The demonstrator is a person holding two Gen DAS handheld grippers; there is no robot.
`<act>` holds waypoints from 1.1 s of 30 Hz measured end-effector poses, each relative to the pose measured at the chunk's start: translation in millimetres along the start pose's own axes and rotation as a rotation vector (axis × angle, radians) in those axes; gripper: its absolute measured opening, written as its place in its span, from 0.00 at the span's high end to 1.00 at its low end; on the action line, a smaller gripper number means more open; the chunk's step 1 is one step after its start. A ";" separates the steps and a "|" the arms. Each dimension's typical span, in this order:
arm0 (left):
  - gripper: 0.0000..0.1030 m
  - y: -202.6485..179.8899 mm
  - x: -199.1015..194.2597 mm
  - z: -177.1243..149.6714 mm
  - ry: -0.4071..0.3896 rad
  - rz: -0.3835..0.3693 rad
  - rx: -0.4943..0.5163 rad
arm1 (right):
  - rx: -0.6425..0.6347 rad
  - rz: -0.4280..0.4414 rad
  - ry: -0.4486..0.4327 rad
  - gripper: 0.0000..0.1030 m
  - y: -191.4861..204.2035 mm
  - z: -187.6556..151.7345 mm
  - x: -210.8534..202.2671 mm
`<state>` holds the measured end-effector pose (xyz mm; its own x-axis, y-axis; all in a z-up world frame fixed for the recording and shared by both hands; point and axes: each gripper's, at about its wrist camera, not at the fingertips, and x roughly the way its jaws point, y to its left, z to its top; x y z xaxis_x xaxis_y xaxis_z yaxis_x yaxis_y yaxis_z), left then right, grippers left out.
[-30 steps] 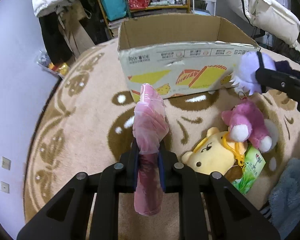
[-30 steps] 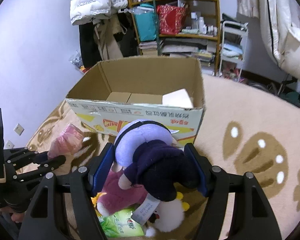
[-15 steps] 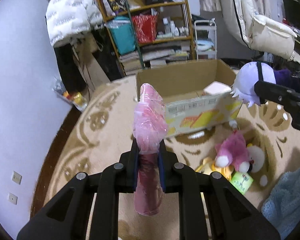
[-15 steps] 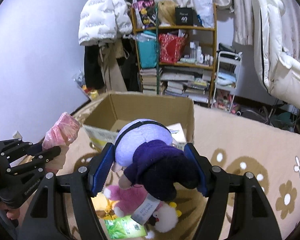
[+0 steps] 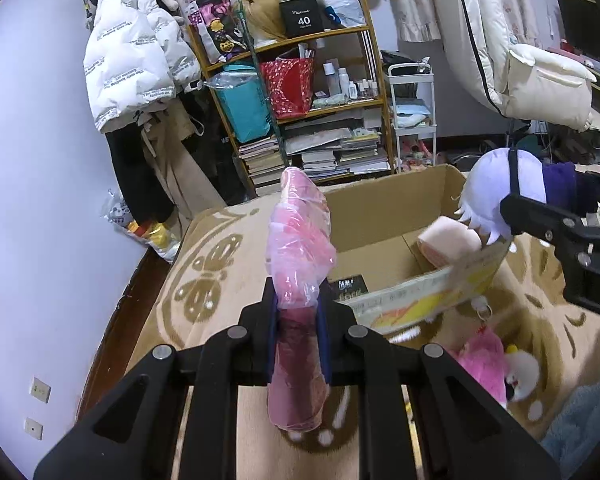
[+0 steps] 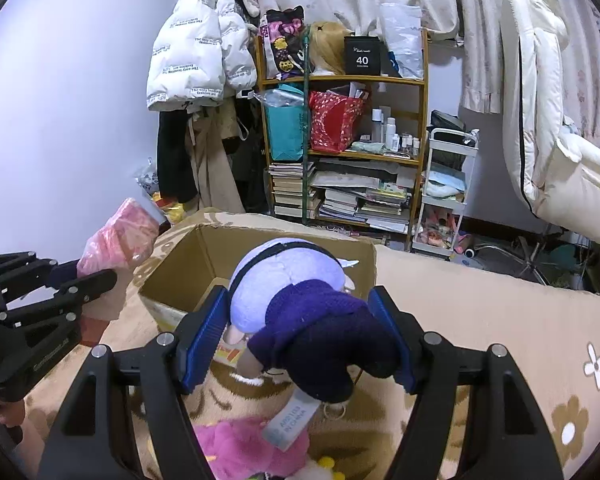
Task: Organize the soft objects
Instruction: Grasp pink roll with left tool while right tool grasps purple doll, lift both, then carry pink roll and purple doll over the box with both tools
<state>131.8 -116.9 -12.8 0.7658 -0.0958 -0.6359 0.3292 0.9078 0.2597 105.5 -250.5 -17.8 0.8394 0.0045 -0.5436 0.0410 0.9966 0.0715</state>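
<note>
The cardboard box (image 5: 384, 236) now sits lower than a second ago, its open floor showing beyond both toys. My right gripper (image 6: 296, 340) clamps the purple doll (image 6: 300, 312) head-first toward the box; my left gripper (image 5: 298, 336) pinches the pink wrapped roll (image 5: 298, 264) upright before the box, its lower end hidden.

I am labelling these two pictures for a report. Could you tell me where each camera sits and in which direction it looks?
Left wrist: sits on the left gripper, looking along its fingers, shut on a pink wrapped roll, toward the cardboard box and bookshelf; the right gripper shows at right.
Right wrist: sits on the right gripper, shut on a purple plush doll, facing the same box and shelf; the left gripper shows at left.
Shared: box, shelf, both held items, pink plush toy on the rug.
</note>
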 end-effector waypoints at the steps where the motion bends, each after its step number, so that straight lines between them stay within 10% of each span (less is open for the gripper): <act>1: 0.85 0.2 4.2 3.5 -0.001 0.001 0.001 | -0.002 -0.001 -0.001 0.27 -0.7 1.3 2.6; 25: 0.84 7.0 93.4 37.4 0.082 -0.045 -0.100 | -0.075 -0.062 0.067 0.26 2.2 24.5 73.7; 33: 0.68 14.5 99.1 35.4 0.113 -0.021 -0.146 | -0.077 -0.035 0.101 0.25 3.5 22.4 80.8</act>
<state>232.0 -127.7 -46.4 0.6897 -0.0766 -0.7201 0.2547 0.9565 0.1421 185.6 -248.5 -42.8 0.7790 -0.0263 -0.6265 0.0246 0.9996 -0.0113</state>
